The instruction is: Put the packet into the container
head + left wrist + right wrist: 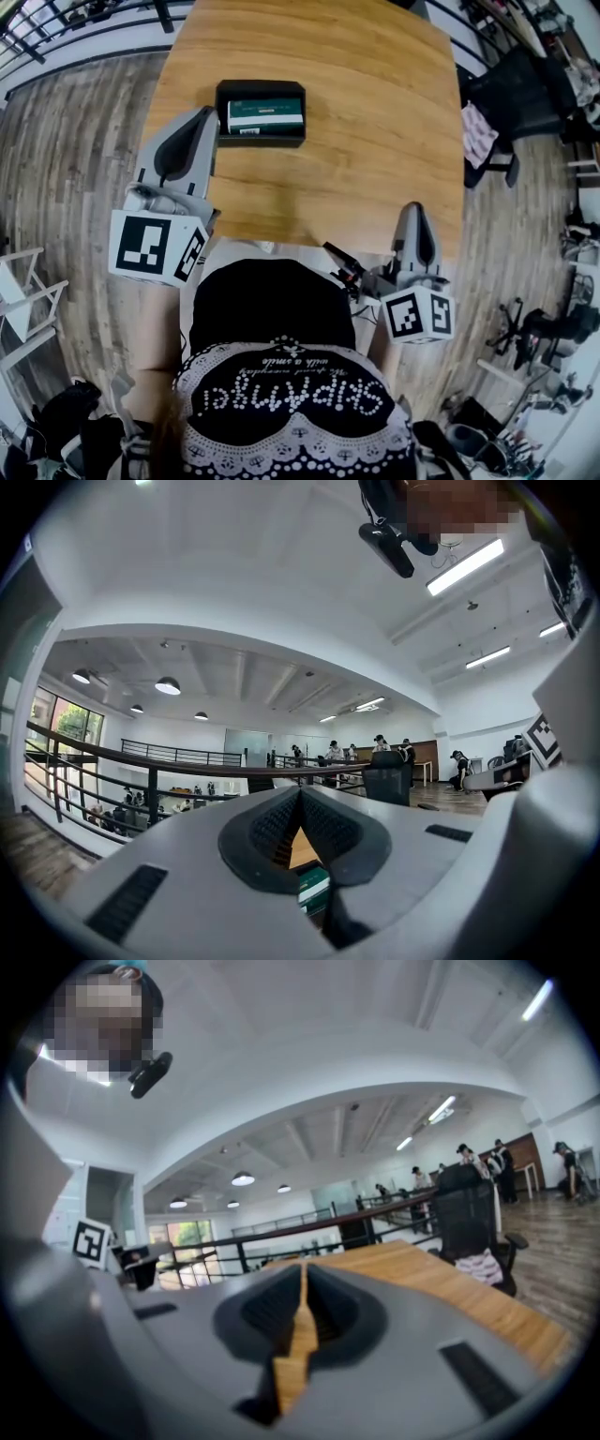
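A black container [261, 90] stands on the wooden table [375, 112], left of its middle. Inside it lies a green and white packet [266, 116]. My left gripper [204, 114] is shut and holds nothing; it sits just left of the container, its tip by the container's left wall. In the left gripper view the closed gripper [300, 797] shows a sliver of the packet [314, 885] through the gap below its pads. My right gripper [413, 208] is shut and empty over the table's near edge at the right. In its own view the right gripper [303, 1279] points across the bare wooden table [450, 1288].
A black office chair [525, 89] with a patterned cloth [478, 131] stands by the table's right side. A railing [84, 23] runs beyond the far left corner. A white frame [23, 291] stands on the floor at the left. My own dark top [272, 319] fills the bottom.
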